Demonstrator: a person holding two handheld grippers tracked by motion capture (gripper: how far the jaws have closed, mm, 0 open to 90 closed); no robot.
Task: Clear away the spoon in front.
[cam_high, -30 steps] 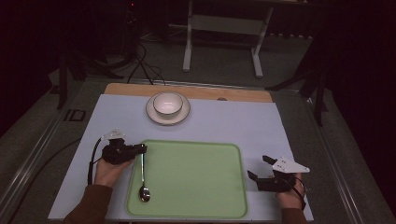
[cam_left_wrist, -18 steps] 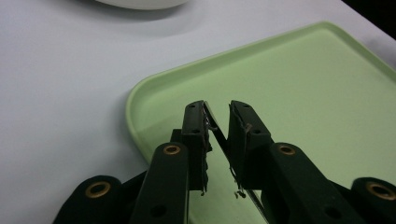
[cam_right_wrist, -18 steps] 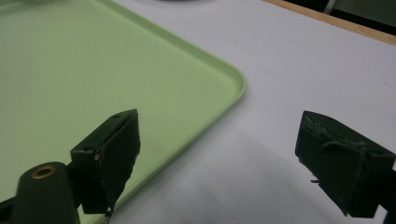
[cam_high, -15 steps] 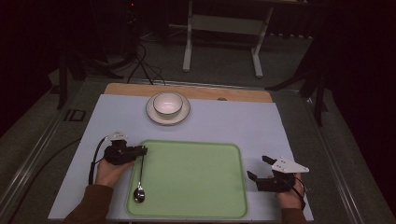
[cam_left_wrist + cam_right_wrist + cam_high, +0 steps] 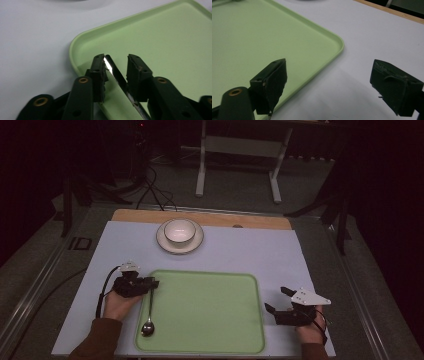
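Observation:
A metal spoon (image 5: 147, 326) lies along the left edge of the green tray (image 5: 210, 315), bowl end toward me. My left gripper (image 5: 153, 283) sits at the tray's far left corner, astride the tip of the spoon handle (image 5: 120, 77). Its jaws have just been opening. The handle lies loose in the gap of the left gripper (image 5: 116, 65), leaning near one jaw with space beside the other. My right gripper (image 5: 276, 299) rests on the table just right of the tray, open wide, with nothing between the jaws of the right gripper (image 5: 329, 75).
A white bowl (image 5: 179, 230) stands on a white plate (image 5: 179, 245) at the back centre of the pale table mat (image 5: 300, 260). A wooden strip (image 5: 250, 220) runs along the far edge. The tray's corner (image 5: 337, 42) lies near the right gripper.
The left gripper's jaws have parted around the spoon handle. The spoon has shifted a little left toward the tray's rim. The right gripper has not moved.

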